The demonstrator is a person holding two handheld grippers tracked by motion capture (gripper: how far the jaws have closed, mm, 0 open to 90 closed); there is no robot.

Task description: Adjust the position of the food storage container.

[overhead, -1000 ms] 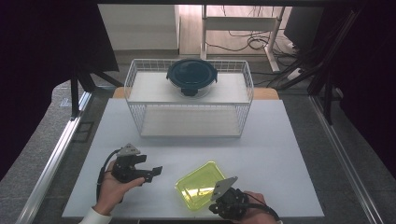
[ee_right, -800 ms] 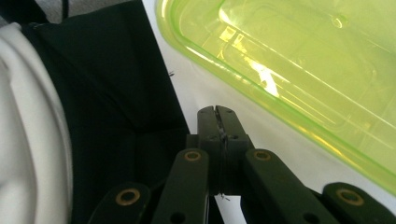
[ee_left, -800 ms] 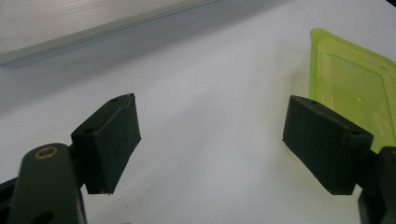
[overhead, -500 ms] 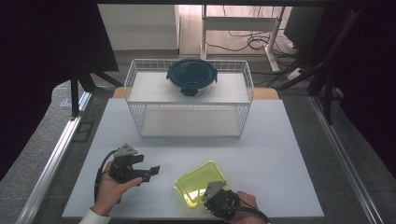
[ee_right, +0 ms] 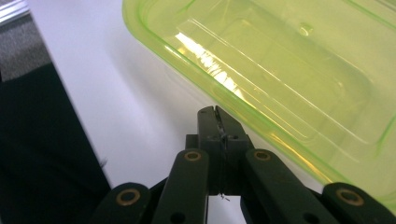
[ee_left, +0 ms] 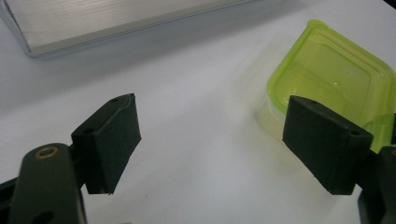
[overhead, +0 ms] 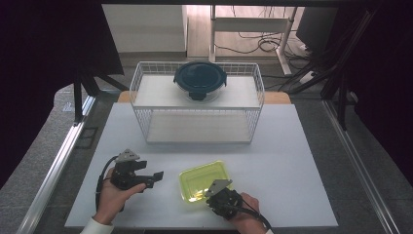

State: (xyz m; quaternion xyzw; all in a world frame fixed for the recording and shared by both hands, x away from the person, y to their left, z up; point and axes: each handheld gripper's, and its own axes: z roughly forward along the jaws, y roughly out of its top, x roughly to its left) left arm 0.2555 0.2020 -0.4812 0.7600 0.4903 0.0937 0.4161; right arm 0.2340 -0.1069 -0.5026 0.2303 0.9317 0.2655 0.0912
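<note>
1. The green container runs off the top and right edges in the right gripper view, so no far corners, and you can't really tell if the closed tips of the right gripper touch its rim or sit just under it.
2. In the left gripper view its right side is partly hidden behind the right-hand pad of the left gripper.
3. From the high view, the right gripper covers the container's near corner.
4. The dark round lidded container in the wire basket: contents impossible to make out.

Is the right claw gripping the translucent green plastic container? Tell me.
No: in the right gripper view the right claw is shut on nothing, just beside the translucent green plastic container.
</note>
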